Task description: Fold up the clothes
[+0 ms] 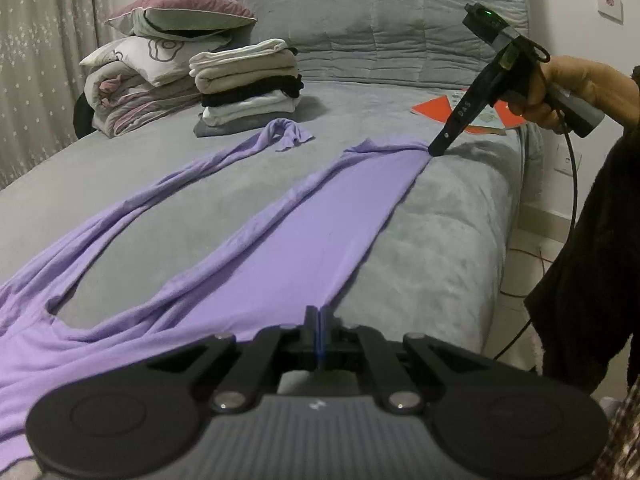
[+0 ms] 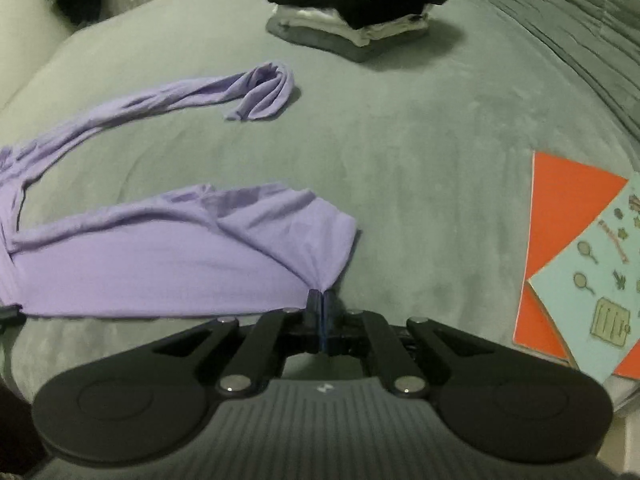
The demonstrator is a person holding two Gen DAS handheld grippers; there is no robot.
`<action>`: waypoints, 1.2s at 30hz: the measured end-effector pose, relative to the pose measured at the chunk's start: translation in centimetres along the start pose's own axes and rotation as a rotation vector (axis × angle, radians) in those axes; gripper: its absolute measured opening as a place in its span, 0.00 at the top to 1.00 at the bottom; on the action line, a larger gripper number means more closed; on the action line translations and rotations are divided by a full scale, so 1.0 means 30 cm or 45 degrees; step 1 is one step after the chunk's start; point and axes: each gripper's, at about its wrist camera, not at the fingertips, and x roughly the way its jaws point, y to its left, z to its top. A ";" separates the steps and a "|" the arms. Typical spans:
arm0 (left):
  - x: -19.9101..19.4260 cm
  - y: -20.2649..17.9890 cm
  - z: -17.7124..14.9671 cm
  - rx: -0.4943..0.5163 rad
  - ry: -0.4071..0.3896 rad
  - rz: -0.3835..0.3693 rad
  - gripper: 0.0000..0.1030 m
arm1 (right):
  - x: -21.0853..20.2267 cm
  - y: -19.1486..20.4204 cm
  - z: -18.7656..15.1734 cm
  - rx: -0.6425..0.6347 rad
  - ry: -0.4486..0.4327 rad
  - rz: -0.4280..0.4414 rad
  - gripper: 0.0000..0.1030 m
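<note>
Covering nearly everything in view, a grey bed (image 1: 440, 232) serves as the landmark for all that follows. Across the middle of the bed lies a lilac garment (image 1: 304, 232), thin and stretchy-looking, spread out long with two narrow legs or sleeves parted from each other; which kind of garment it is cannot be told for certain. The wider limb runs along the near side of the bed, and the thinner one trails toward the bed's far side, ending in a crumpled cuff (image 2: 264, 92).

Toward the head of the bed stands a stack of folded clothes (image 1: 246, 84), with a heap of pillows and bedding (image 1: 148, 72) beside it. At the bed's near edge lie orange and pale-blue booklets (image 2: 576, 264).

A person's hand (image 1: 576, 92) holds the right gripper (image 2: 322, 300), whose fingers are clenched on the end corner of the wider limb, the cloth puckering toward them. The left gripper (image 1: 320, 316) is likewise pinched closed at the other end of that same limb; cloth appears caught between its fingers, though the contact is hard to make out.

Judging by its drape, the fabric is light, limp and slightly slippery, not fragile. It likely sags and bunches when lifted, so corners and hems, held taut between both grippers, seem the best places to take hold.
</note>
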 end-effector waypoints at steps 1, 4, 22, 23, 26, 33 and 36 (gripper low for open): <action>-0.004 0.004 0.007 -0.007 0.000 -0.006 0.99 | -0.005 0.001 0.002 -0.006 -0.004 -0.001 0.99; -0.035 0.042 0.027 -0.060 -0.043 -0.010 0.97 | -0.017 -0.002 0.013 -0.013 -0.039 -0.013 0.88; -0.016 0.378 0.044 -0.381 0.035 0.441 0.77 | 0.054 0.021 0.120 -0.009 -0.228 0.046 0.58; -0.009 0.400 0.045 -0.410 0.042 0.466 0.77 | 0.065 0.030 0.121 -0.030 -0.225 0.045 0.60; 0.022 0.458 0.045 -0.498 0.083 0.535 0.77 | 0.096 0.058 0.117 -0.106 -0.233 0.029 0.64; 0.087 0.523 0.032 -0.683 0.129 0.652 0.96 | 0.124 0.068 0.102 -0.208 -0.296 0.014 0.99; 0.090 0.518 0.033 -0.711 0.095 0.682 1.00 | 0.106 0.059 0.094 -0.181 -0.321 -0.020 1.00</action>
